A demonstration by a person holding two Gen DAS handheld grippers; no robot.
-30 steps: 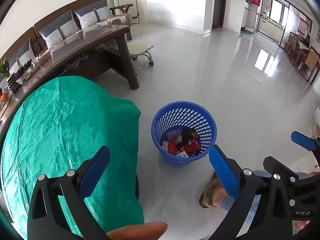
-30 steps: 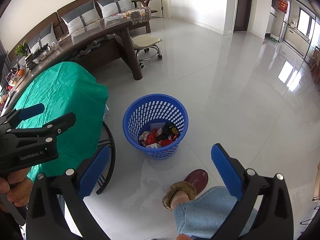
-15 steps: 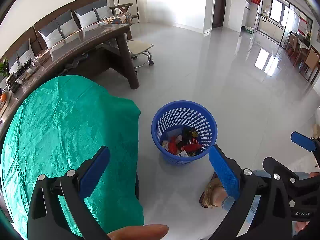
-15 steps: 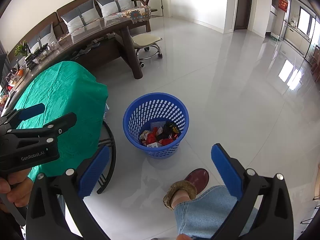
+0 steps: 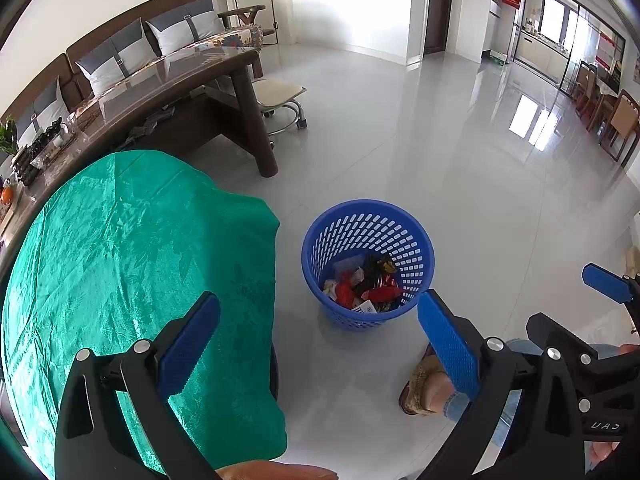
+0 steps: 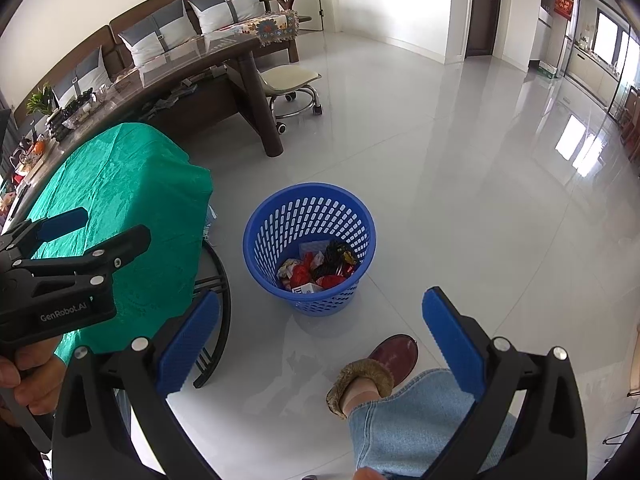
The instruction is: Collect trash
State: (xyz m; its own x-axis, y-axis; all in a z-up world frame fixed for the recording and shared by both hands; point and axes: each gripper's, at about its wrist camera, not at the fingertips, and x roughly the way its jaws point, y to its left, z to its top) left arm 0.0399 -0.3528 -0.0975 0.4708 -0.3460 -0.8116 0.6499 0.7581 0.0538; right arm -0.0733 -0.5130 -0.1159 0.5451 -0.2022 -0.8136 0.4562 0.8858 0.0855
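**Both grippers empty above the basket of trash**

The blue perforated plastic basket [image 5: 368, 264] stands on the glossy grey tiled floor [image 5: 460, 168], in the lower centre of both views. Crumpled wrappers, red, white and black [image 6: 316, 268], lie at its bottom. The left gripper [image 5: 318, 344] and the right gripper [image 6: 318, 340] both have their jaws spread wide, with nothing between them.

I see no loose trash on the floor or on the table covered with green cloth [image 5: 120, 248], so I judge the collecting is near its end, or a search for more pieces comes next.

The table edge is just beside the basket at its left. A foot in a dark red slipper [image 6: 394, 354] is near it at lower right. The floor beyond is open.
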